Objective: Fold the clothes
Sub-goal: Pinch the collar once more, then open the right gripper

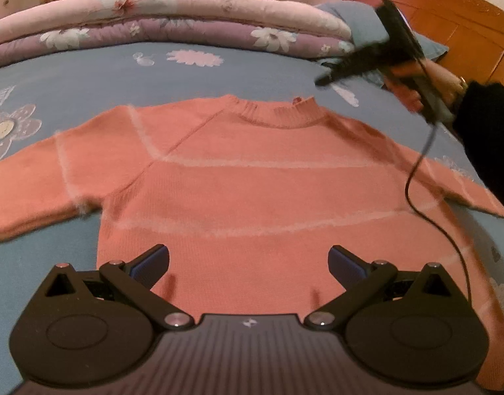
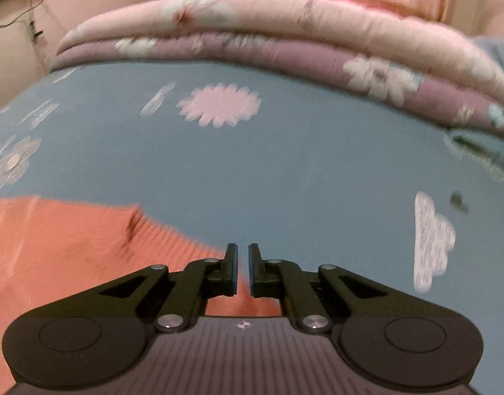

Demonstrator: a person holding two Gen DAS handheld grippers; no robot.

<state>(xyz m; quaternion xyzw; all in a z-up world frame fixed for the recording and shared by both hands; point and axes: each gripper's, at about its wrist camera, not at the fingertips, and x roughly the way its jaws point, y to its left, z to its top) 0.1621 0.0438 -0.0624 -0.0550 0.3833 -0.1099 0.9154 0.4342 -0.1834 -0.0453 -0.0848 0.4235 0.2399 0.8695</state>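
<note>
A sweater [image 1: 252,181] lies flat on the bed [image 1: 87,75], collar toward the far side, one sleeve spread to the left and one to the right. Behind it, along the far edge of the bed, lie stacked quilts [image 1: 169,23]. A headboard [image 1: 449,23] stands at the far right. The left gripper [image 1: 248,263] hangs over the sweater's hem; the right gripper [image 2: 242,270] is above the collar's right end.

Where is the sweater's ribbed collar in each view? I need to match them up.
Left wrist: collar upper centre, at the far end of the orange sweater.
Right wrist: collar lower left, beside the claw.
Shared landmark: pink daisy print on the blue sheet.
</note>
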